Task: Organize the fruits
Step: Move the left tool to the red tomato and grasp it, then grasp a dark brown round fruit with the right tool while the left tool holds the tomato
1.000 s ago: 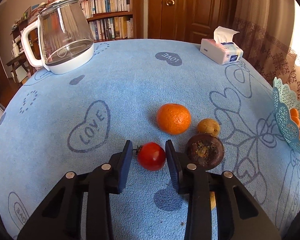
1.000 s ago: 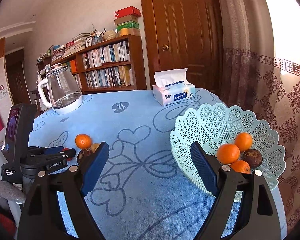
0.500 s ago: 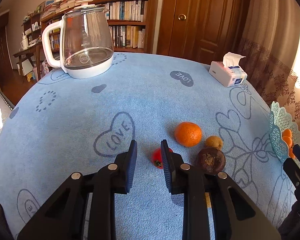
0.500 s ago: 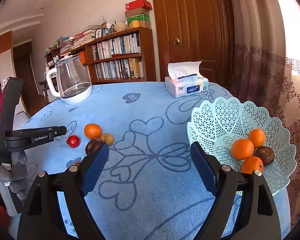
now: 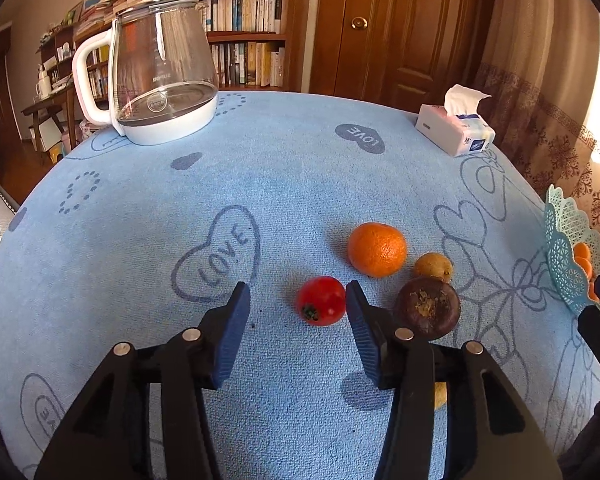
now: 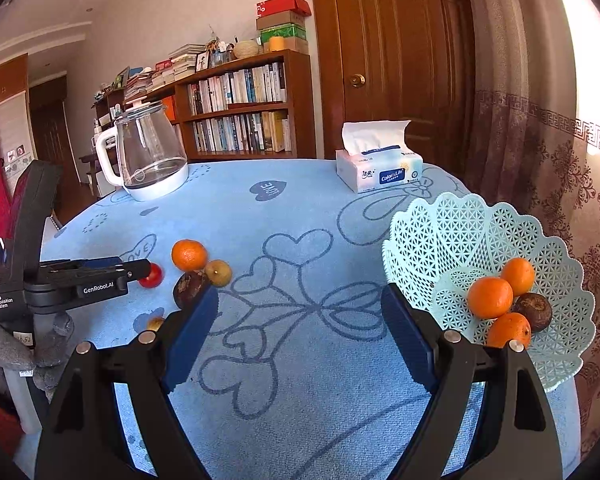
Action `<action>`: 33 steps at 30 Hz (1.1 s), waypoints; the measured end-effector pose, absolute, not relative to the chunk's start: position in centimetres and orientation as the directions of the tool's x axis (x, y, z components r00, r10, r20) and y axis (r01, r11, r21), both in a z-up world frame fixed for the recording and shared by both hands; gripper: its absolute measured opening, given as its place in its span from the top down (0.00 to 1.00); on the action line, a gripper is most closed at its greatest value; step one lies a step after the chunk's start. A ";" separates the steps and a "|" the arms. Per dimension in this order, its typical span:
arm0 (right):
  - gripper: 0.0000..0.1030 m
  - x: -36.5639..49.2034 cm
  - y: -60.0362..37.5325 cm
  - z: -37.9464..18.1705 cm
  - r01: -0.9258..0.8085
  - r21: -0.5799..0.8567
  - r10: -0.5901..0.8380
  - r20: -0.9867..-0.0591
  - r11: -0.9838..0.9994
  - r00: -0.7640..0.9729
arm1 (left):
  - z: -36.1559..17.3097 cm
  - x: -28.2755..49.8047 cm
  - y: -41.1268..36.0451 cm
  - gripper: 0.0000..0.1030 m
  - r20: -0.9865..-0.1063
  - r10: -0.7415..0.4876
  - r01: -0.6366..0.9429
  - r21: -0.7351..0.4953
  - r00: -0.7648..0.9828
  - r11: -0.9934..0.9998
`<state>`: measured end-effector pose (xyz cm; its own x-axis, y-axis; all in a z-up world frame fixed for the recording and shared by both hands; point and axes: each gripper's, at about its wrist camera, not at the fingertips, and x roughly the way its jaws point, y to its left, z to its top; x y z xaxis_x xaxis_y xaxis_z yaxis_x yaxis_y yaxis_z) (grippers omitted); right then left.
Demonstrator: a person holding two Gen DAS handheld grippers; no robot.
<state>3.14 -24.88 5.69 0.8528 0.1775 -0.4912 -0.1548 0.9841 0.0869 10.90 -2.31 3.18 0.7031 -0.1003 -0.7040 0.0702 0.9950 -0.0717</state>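
A red tomato point(image 5: 322, 301) lies on the blue cloth between the jaws of my left gripper point(image 5: 296, 296). The jaws are opening; the tomato sits close to the right finger and is not pressed. Just beyond lie an orange point(image 5: 377, 249), a small yellow-brown fruit point(image 5: 433, 266) and a dark purple fruit point(image 5: 427, 307). My right gripper point(image 6: 299, 298) hangs open over bare cloth with nothing between its fingers. To its right stands a pale green lattice basket point(image 6: 480, 240) holding three oranges and one dark fruit. In the right wrist view the left gripper point(image 6: 146, 269) reaches the tomato point(image 6: 153, 276).
A glass kettle point(image 5: 160, 80) stands at the table's far left and a tissue box point(image 5: 456, 132) at the far right. Another small yellow fruit point(image 6: 155, 323) lies near the left gripper's hand. The basket's rim point(image 5: 568, 256) is at the right edge. A bookshelf and door stand behind.
The left jaws narrowed beside the tomato, then spread wider. The tomato stays on the cloth between them. The right gripper keeps its wide opening.
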 end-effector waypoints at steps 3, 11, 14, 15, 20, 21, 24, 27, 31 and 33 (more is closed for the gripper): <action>0.18 3.2 -24.8 5.5 -0.156 0.085 0.178 -0.494 0.984 0.851 | 2.8 11.7 -2.8 0.52 -0.716 -0.094 0.080 -0.053 0.692 0.995; 0.18 3.3 -24.4 5.2 -0.169 0.074 0.183 -0.504 0.983 0.844 | 2.1 12.3 -2.8 0.71 -0.744 -0.141 0.107 -0.093 0.653 0.990; 0.18 3.4 -24.2 5.1 -0.173 0.069 0.184 -0.510 0.983 0.840 | 2.8 11.5 -2.4 0.71 -0.724 -0.144 0.101 -0.103 0.674 0.990; 0.18 3.4 -24.2 5.0 -0.174 0.073 0.186 -0.514 0.982 0.837 | 3.2 11.2 -2.2 0.71 -0.715 -0.140 0.096 -0.101 0.685 0.990; 0.18 4.3 -24.5 4.5 -0.167 0.163 0.230 -0.557 0.972 0.798 | 5.4 10.1 -1.1 0.71 -0.662 -0.117 0.060 -0.109 0.740 0.992; 0.18 4.6 -24.4 4.5 -0.166 0.183 0.242 -0.568 0.969 0.786 | 5.8 9.8 -0.9 0.71 -0.652 -0.111 0.053 -0.107 0.751 0.993; 0.18 5.2 -23.2 4.5 -0.180 0.194 0.262 -0.599 0.964 0.757 | 6.8 9.3 -0.4 0.71 -0.625 -0.093 0.034 -0.105 0.775 0.994; 0.18 6.1 -21.3 4.5 -0.199 0.190 0.275 -0.628 0.961 0.728 | 7.3 8.9 0.0 0.71 -0.611 -0.086 0.023 -0.111 0.787 0.994; 0.18 7.8 -18.8 4.2 -0.211 0.210 0.298 -0.666 0.955 0.684 | 7.5 8.9 0.7 0.71 -0.609 -0.086 0.009 -0.129 0.789 0.992; 0.18 8.6 -17.7 4.0 -0.217 0.209 0.301 -0.681 0.954 0.668 | 7.4 8.9 1.0 0.71 -0.610 -0.082 -0.001 -0.134 0.788 0.991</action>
<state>8.59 -17.66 3.95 0.6678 0.3011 -0.6807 -0.2173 0.9536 0.2086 8.86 1.01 7.43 0.7880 -0.0816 -0.6102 -0.0010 0.9910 -0.1338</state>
